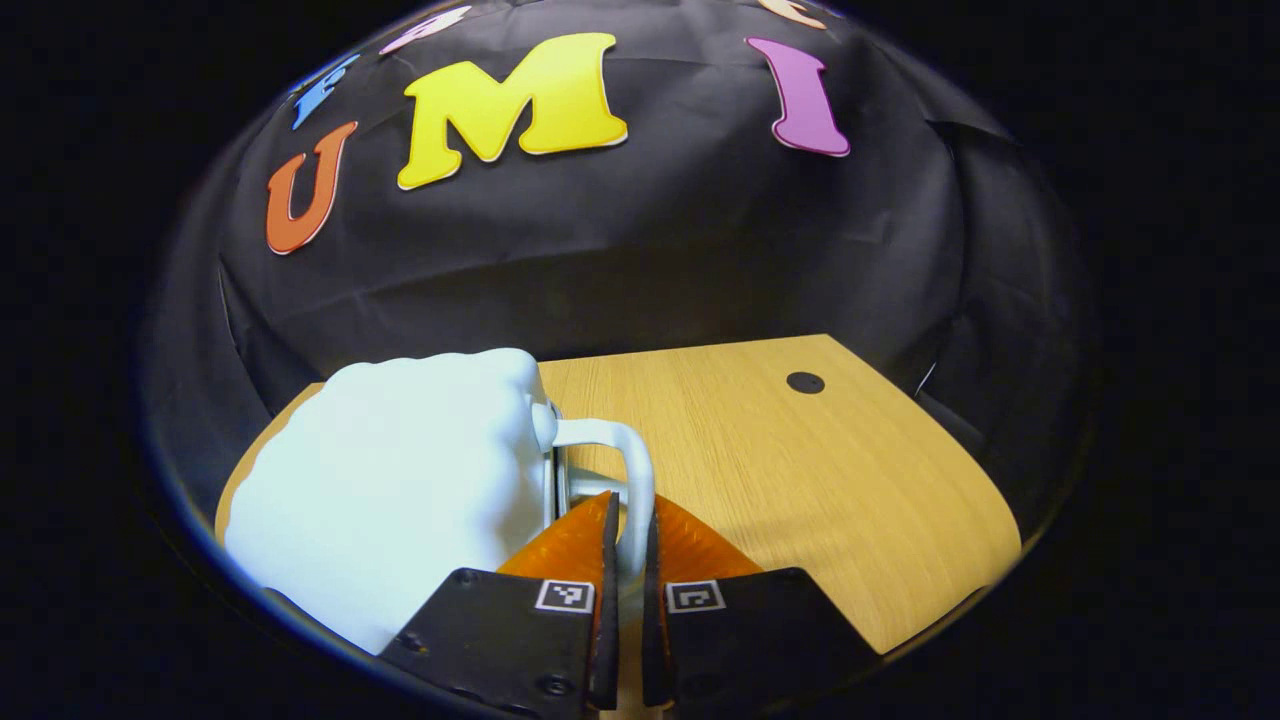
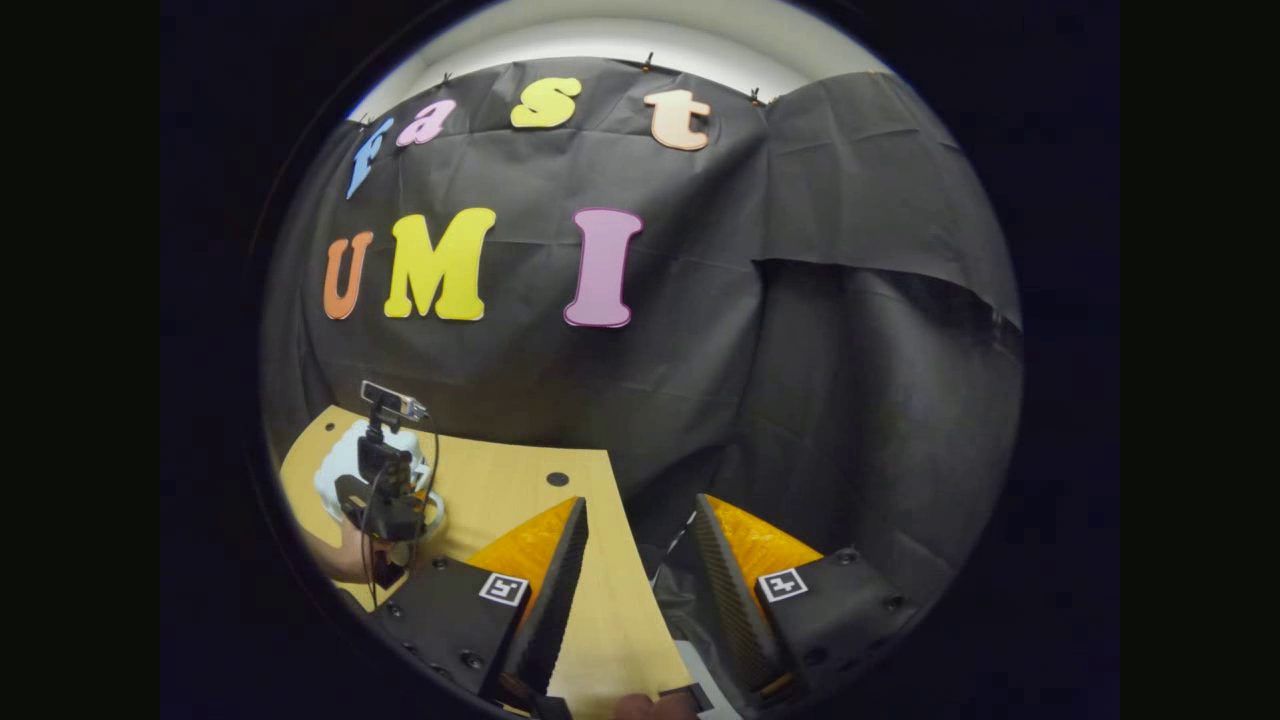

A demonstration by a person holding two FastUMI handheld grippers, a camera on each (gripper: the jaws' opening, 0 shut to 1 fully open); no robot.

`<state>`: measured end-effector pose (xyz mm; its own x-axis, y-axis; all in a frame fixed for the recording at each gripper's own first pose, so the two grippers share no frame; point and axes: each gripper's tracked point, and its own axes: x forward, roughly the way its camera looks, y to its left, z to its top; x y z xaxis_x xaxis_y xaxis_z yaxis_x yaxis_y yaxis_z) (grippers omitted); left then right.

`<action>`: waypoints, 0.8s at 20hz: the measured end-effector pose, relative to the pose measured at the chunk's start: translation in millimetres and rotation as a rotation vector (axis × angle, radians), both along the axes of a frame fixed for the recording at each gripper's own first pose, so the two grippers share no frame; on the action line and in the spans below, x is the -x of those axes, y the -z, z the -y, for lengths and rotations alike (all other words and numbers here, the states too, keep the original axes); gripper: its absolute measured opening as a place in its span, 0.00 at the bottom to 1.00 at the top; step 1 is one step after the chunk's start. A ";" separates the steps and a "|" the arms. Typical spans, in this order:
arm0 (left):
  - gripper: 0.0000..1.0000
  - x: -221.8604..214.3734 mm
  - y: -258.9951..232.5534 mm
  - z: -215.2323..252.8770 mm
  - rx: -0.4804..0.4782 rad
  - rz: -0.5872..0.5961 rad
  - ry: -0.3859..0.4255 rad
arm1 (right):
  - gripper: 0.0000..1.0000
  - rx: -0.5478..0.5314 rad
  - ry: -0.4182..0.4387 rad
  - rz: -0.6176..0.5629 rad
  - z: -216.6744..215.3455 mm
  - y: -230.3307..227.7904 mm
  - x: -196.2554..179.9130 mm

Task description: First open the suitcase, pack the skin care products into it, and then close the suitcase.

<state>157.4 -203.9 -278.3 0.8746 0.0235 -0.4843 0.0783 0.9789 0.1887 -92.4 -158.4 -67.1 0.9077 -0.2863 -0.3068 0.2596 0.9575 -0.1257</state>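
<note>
So the little white suitcase (image 1: 390,490) sits on the wooden table (image 1: 800,480) at its left end, handle (image 1: 625,470) side pointing right, and I honestly can't tell which way its long axis runs since the near end is cut off and it's a blown-out white blob. The left gripper (image 1: 627,560) has both fingers clenched on that handle. Over in the right gripper view, the right gripper (image 2: 635,570) hangs with jaws spread wide on nothing by the table's right edge, and the suitcase there is mostly hidden behind the other gripper.
</note>
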 end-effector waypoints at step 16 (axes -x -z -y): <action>0.94 71.0 -194.8 11.8 0.178 0.321 0.054 | 0.65 -0.079 -0.172 0.142 -71.4 -26.6 -57.1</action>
